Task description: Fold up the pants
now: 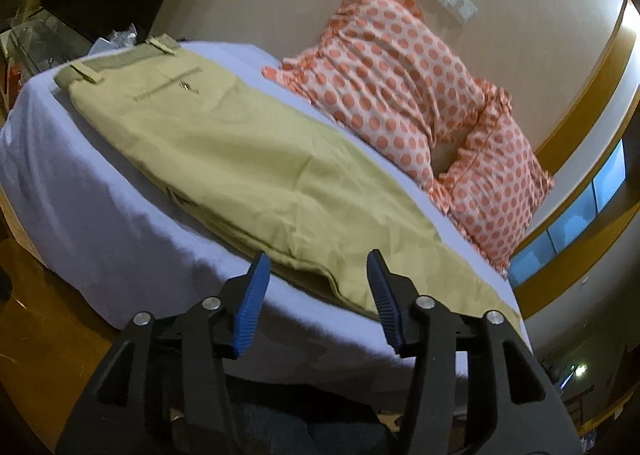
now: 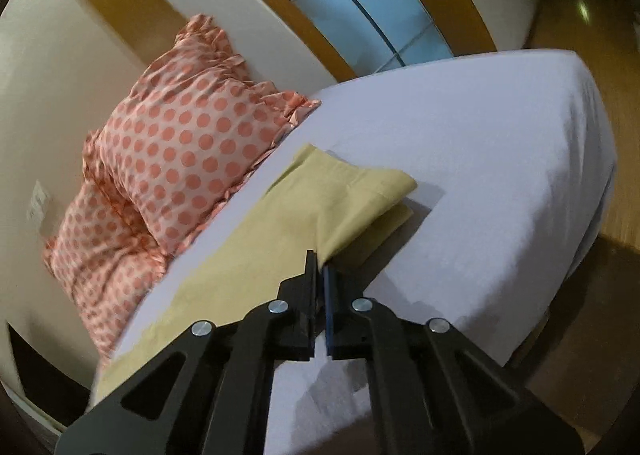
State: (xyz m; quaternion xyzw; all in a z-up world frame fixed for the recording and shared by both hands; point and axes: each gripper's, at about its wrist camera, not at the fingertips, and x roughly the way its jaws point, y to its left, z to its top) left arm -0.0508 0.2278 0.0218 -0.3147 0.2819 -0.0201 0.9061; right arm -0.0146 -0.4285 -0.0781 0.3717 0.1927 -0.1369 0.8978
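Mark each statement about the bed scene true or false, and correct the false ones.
1. The left tool is open over the khaki pants. True.
2. The right tool is open and holds nothing. False: it is shut on the pants' leg end.
3. The pillows are plain blue. False: they are pale with orange dots.
4. The pants lie on a white sheet. True.
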